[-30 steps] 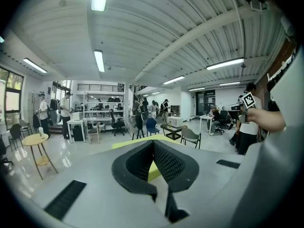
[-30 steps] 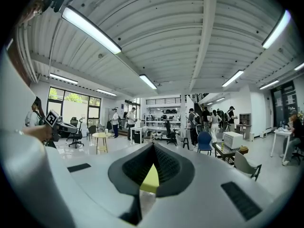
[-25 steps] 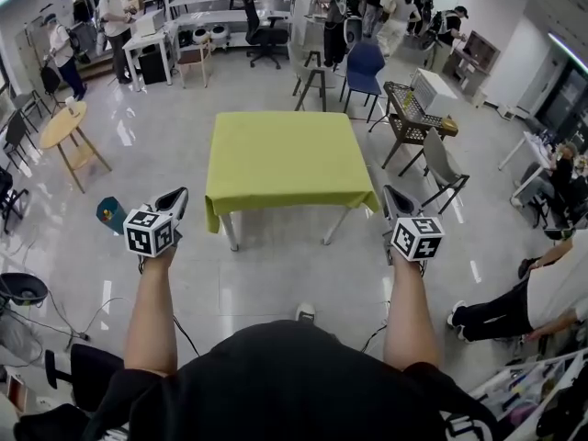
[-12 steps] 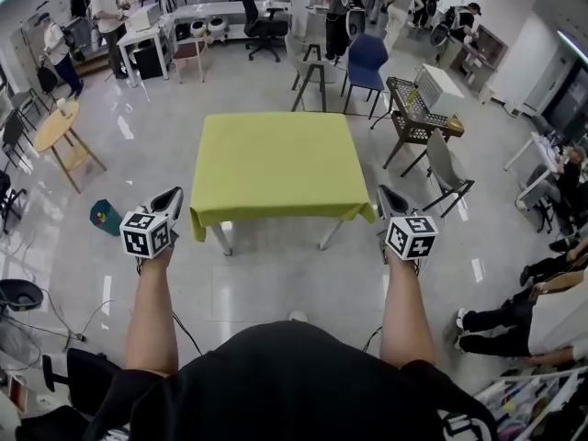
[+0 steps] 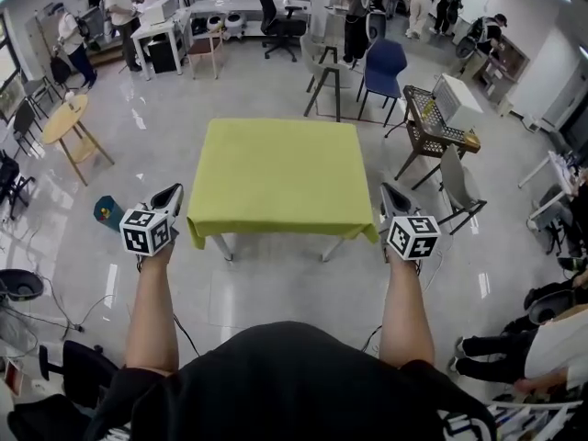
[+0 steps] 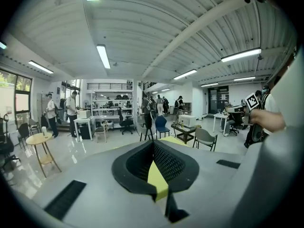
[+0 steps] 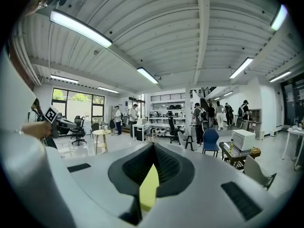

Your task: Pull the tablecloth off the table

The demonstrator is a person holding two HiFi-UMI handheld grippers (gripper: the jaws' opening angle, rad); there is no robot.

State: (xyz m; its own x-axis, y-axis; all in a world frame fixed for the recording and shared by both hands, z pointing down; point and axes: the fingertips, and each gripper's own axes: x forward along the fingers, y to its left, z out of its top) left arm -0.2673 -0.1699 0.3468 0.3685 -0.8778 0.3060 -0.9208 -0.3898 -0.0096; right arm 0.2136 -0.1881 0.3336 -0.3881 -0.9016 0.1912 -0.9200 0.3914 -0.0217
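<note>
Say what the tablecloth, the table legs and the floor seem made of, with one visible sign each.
Tablecloth: probably fabric, matte; it hangs limp over the edges, folded at corners. Table legs: pale, smooth, perhaps painted metal; too small to tell. Floor: glossy tile or polished stone; it mirrors lights.

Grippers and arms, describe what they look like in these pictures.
The left gripper and right gripper each have a light grey body tapering to black dimpled pads, with a white cube of black square markers behind. The forearms are bare; the person wears a black short-sleeved top.
</note>
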